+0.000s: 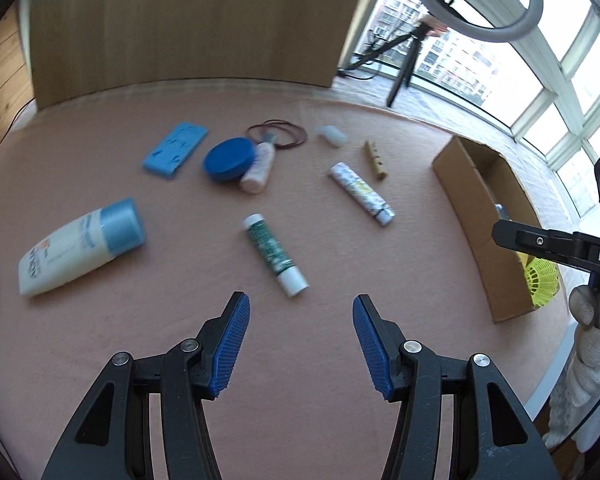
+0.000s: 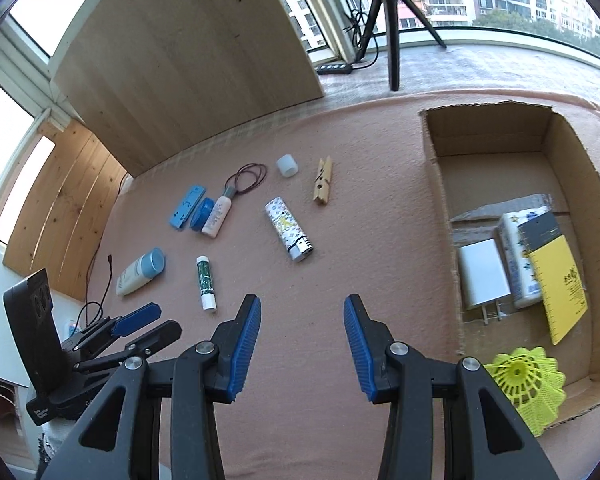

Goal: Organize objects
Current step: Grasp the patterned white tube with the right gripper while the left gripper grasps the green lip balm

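Note:
Small items lie scattered on a pink cloth: a green lip balm stick (image 1: 275, 255) (image 2: 205, 283), a patterned lighter (image 1: 362, 193) (image 2: 288, 229), a wooden clothespin (image 1: 375, 159) (image 2: 322, 180), a white cap (image 2: 287, 166), a blue round tin (image 1: 230, 159), a small pink bottle (image 1: 258, 168), a blue flat case (image 1: 175, 149) and a lotion bottle (image 1: 82, 246) (image 2: 141, 271). My left gripper (image 1: 301, 322) hovers open just short of the lip balm. My right gripper (image 2: 302, 320) is open over bare cloth, left of the cardboard box (image 2: 444, 208).
The box (image 1: 466, 196) holds a white charger (image 2: 483, 278), a patterned pack (image 2: 518, 264), a yellow notepad (image 2: 556, 280) and a yellow shuttlecock (image 2: 526, 386). Brown rubber bands (image 1: 278, 133) lie at the back. A wooden board (image 1: 188, 20) stands behind; a tripod (image 2: 390, 20) beyond.

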Demonstrator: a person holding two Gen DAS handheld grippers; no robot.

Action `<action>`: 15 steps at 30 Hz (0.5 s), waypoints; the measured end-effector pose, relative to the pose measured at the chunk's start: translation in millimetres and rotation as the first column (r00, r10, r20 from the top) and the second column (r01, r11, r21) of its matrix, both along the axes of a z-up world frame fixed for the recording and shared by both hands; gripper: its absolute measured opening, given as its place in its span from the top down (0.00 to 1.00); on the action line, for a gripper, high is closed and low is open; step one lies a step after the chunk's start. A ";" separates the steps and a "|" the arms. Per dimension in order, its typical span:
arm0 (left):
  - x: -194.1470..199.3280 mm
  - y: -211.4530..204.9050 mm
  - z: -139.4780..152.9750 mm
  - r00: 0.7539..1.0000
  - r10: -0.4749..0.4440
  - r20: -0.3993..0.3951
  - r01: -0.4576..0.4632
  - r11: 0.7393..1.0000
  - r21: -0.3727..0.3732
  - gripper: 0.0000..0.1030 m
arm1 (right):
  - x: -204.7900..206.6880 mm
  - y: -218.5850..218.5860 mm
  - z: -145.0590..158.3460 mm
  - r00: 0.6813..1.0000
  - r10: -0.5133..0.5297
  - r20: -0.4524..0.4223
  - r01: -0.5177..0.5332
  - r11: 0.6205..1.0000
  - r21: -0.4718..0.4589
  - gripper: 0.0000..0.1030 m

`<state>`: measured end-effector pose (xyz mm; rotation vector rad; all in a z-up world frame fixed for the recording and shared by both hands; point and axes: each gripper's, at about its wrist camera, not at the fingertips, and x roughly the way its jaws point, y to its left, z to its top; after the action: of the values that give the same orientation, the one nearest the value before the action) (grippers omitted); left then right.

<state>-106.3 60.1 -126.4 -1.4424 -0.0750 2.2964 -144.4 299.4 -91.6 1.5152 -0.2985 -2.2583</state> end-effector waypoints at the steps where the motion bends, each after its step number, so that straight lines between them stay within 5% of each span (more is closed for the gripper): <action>1: -0.7 -5.1 -1.5 1.000 0.008 0.004 -0.008 1.000 0.003 0.44 | -0.6 -3.2 -0.7 1.000 0.004 0.002 -0.004 1.000 0.002 0.62; 15: -22.0 -1.0 -20.7 0.998 0.041 0.055 -0.038 0.998 -0.048 0.45 | -33.7 -61.4 -18.5 0.995 0.096 -0.019 -0.091 0.977 0.191 0.62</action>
<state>-128.3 59.1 -147.2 -1.5423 -0.0677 2.3031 -178.1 237.9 -110.1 1.5535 -0.0026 -2.2850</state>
